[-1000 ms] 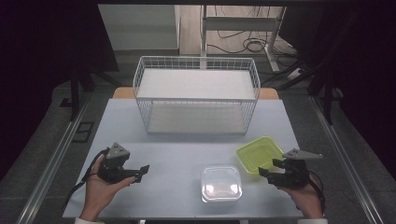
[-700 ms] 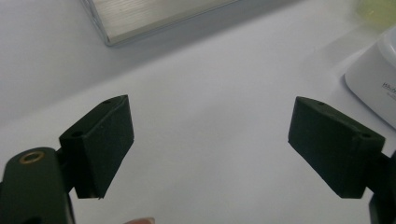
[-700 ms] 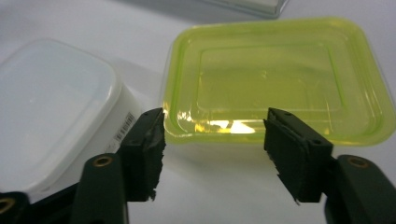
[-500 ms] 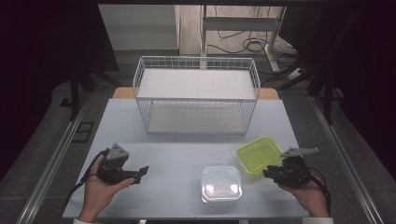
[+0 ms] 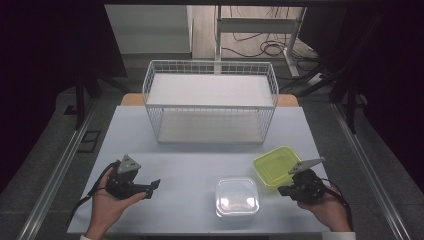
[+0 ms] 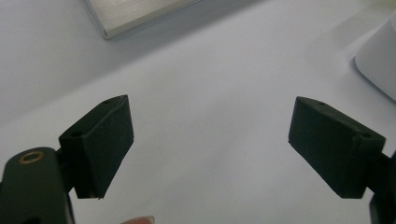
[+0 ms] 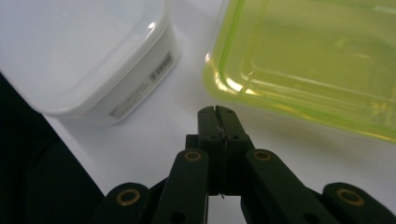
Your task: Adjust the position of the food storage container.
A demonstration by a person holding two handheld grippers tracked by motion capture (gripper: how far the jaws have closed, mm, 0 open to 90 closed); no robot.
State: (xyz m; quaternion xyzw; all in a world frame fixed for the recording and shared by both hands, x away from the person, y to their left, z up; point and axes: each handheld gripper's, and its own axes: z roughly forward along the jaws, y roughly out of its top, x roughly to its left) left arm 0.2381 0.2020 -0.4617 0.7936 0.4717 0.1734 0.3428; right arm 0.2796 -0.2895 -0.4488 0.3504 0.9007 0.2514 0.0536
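Hovering at the near right of the surface (image 5: 200, 150), the right gripper (image 5: 283, 190) points toward nine o'clock with its jaws pressed together and nothing between them. In the right gripper view its closed tip (image 7: 217, 114) sits just short of the gap between the two things it is nearest to: a white box (image 7: 88, 56) at about ten o'clock from the tip and a yellow-green lid (image 7: 308, 60) at about one o'clock. Neither is touched.

From above, the white box (image 5: 237, 196) sits near the front edge, just at nine o'clock from that gripper, and the yellow-green lid (image 5: 276, 165) lies flat at twelve o'clock from it, close beside the box but apart. A wire basket (image 5: 210, 102) stands at the far middle of the surface, well apart from both.

The left gripper (image 5: 150, 187) rests in the hand at the near left, jaws spread wide over bare surface in the left gripper view (image 6: 205, 154), with a corner of the white box (image 6: 380, 60) at two o'clock.

This looks like the approach step, before any grasp. Judging by the layout, the next move calls for the right jaws to spread first, then close on the lid's near rim, which is thin and slick, so a shallow bite could slip.
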